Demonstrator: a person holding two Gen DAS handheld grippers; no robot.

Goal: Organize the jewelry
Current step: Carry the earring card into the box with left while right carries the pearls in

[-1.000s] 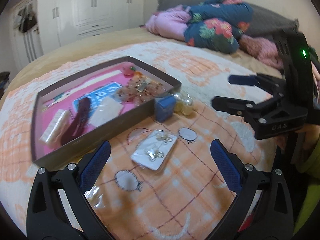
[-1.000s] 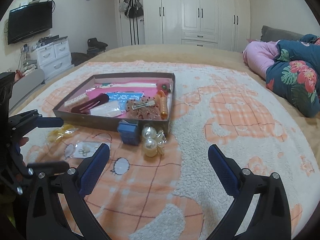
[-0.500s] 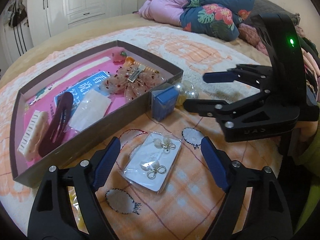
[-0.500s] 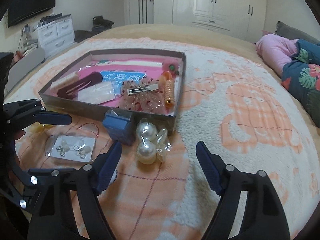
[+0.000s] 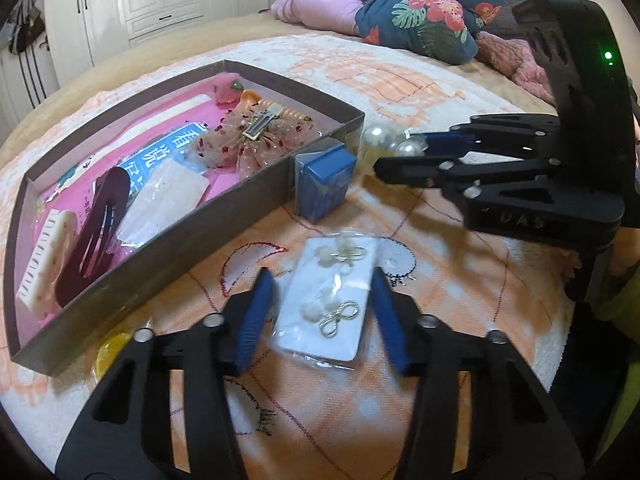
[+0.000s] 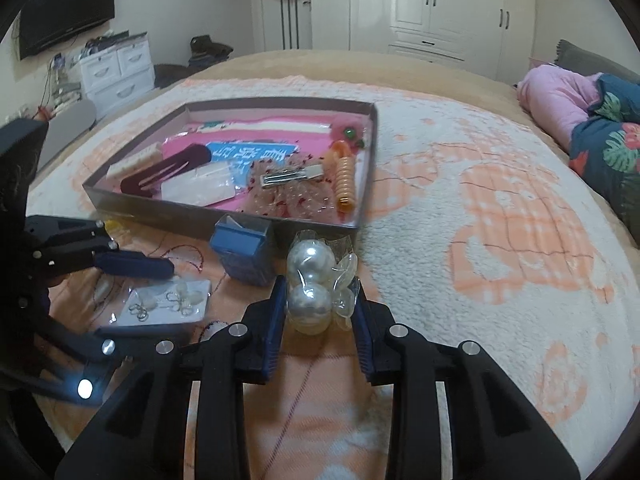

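Note:
A white earring card in a clear bag (image 5: 334,304) lies on the blanket between the fingers of my left gripper (image 5: 320,308), whose jaws flank it with small gaps. It also shows in the right wrist view (image 6: 166,304). My right gripper (image 6: 318,316) has its jaws close around a clear packet of large pearls (image 6: 310,292), seemingly touching it; the packet also shows in the left wrist view (image 5: 384,142). A brown tray (image 5: 160,256) with a pink lining holds hair clips, a comb and a sequin bow. A small blue box (image 5: 324,178) stands against the tray's near wall.
A yellow item (image 5: 110,354) lies by the tray's near corner. Pink and floral bedding (image 5: 400,4) is piled at the far end of the bed. White wardrobes (image 6: 420,4) and a drawer unit (image 6: 116,72) stand beyond the bed.
Both grippers have moved forward and down and narrowed. The left one now straddles the earring card; the right one now closes around the pearl packet.

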